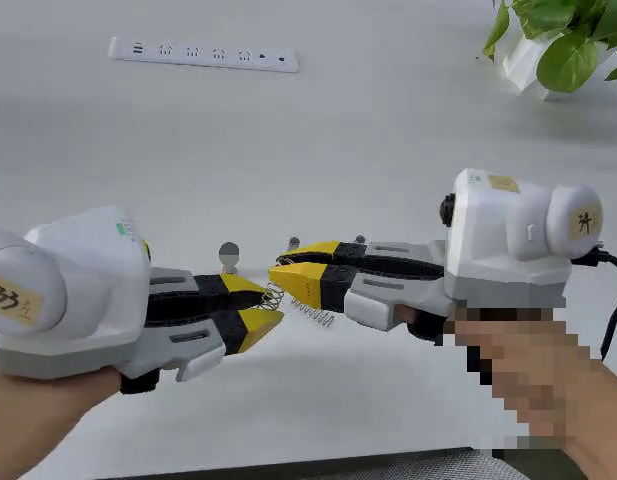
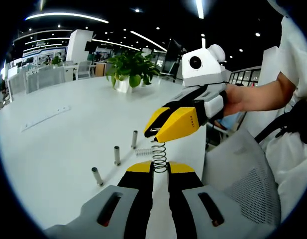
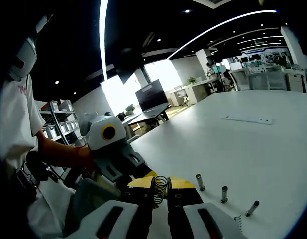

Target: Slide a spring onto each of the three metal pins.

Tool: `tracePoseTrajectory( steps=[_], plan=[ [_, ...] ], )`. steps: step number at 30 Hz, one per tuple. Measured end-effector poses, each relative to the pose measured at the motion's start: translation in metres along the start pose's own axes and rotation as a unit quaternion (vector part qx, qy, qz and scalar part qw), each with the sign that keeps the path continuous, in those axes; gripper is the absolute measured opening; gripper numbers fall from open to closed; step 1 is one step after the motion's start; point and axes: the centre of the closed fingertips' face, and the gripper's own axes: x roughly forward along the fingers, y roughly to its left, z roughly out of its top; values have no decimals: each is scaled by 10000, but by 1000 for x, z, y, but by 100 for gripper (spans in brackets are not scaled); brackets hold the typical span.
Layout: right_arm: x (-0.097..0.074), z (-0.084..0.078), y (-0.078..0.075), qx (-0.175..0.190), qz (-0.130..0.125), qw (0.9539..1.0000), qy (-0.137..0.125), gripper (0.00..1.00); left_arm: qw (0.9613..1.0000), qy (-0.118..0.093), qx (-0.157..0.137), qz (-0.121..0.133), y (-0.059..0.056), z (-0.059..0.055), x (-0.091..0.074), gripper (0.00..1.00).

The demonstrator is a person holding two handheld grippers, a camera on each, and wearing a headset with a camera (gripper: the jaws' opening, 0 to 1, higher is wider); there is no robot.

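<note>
My left gripper (image 1: 268, 303) comes in from the left, on my side of the three pins (image 2: 116, 155). Its jaws are clamped on a spring (image 2: 159, 155), which sticks out past the yellow tips, above the table (image 1: 388, 130) and clear of the pins. Well beyond the pins, off to the left, a white power strip (image 1: 203, 53) lies flat.

The pins stand upright in a short row, slightly apart from one another, all three bare. A second spring (image 2: 143, 151) lies on its side just beside the pins, on my side of the row.

My right gripper (image 1: 281, 275) reaches in from the right of the pins and meets the left one tip to tip. Its jaws are drawn nearly together and its tips touch the free end of the held spring. I cannot tell whether it is actually pinching the coils or only resting against them.

Far beyond the pins, to the right, a green plant (image 1: 563, 40) stands in a white pot.
</note>
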Motion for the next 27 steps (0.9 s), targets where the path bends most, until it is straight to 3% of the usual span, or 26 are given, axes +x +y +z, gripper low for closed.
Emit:
tracePoseTrajectory(
  steps=[10, 18, 27],
  plan=[
    [0, 3, 6, -584, 42, 9980, 239, 5, 10000, -81, 6, -33, -2, 2, -2, 7],
    [-1, 2, 10, -1221, 46, 9912, 508, 5, 9999, -102, 80, -99, -6, 3, -1, 7],
    [-1, 2, 10, -1430, 30, 9876, 649, 6, 9997, -142, 165, -129, -8, 5, -1, 7]
  ],
)
